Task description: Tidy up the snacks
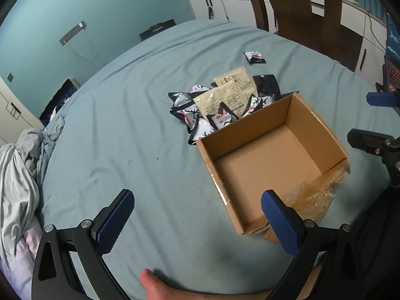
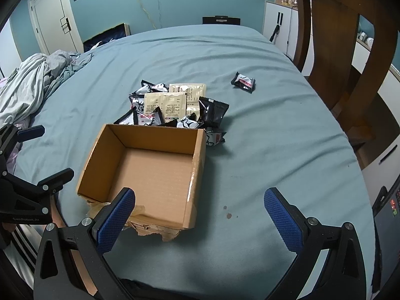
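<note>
Left wrist view puts your left gripper (image 1: 197, 215) low over the bed (image 1: 130, 137), its blue pads spread wide and holding nothing, one pad overlapping the near corner of the cardboard box (image 1: 252, 130). That box sits open-topped toward the bed's near edge and you can see only bare cardboard inside it; crumpled clear tape (image 1: 310, 197) clings to its near side. The pile of snack packets (image 1: 220, 105) lies touching the box's far wall: two beige sachets on top of black-and-white wrappers. One lone black packet (image 1: 255, 57) rests well apart, toward the far edge by the wooden chair (image 2: 335, 50). Your right gripper (image 2: 200, 215) also hangs spread and empty over the near edge, beside the box. A bunched grey blanket (image 2: 32, 85) lies along the bed's left edge
</note>
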`<state>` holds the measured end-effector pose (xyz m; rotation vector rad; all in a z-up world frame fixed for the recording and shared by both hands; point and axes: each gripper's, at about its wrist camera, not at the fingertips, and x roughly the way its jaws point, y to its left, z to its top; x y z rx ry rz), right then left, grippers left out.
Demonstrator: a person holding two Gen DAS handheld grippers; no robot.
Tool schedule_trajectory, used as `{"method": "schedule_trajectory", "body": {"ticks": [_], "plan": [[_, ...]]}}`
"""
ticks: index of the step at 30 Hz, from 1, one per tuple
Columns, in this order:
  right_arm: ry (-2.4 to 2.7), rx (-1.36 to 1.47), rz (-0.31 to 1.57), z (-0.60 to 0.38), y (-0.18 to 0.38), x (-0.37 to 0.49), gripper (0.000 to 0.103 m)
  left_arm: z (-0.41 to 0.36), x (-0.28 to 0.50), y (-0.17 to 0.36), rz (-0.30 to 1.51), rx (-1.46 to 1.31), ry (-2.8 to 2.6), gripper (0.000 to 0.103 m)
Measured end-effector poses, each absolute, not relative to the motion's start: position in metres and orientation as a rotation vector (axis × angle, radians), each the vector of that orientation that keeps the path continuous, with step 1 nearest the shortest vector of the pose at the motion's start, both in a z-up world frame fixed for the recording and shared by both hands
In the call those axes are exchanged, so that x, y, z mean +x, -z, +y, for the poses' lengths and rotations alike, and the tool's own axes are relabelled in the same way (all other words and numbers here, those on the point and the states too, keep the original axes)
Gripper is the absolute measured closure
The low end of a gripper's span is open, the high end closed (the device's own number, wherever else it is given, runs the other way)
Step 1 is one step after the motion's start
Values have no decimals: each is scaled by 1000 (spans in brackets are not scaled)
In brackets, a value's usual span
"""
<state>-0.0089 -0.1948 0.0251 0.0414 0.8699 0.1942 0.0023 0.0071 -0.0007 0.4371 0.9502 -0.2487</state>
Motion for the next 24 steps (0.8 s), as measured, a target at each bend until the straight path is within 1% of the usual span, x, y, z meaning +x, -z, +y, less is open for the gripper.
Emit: {"method": "schedule_trajectory", "body": {"ticks": [13,24], "plan": [[-193,-23,877,-182,-25,-11,0,3,-2,-7,940,425,275,0],[-239,57,922,-193,-20,14,0,1,2,-4,971,421,298,0]]}}
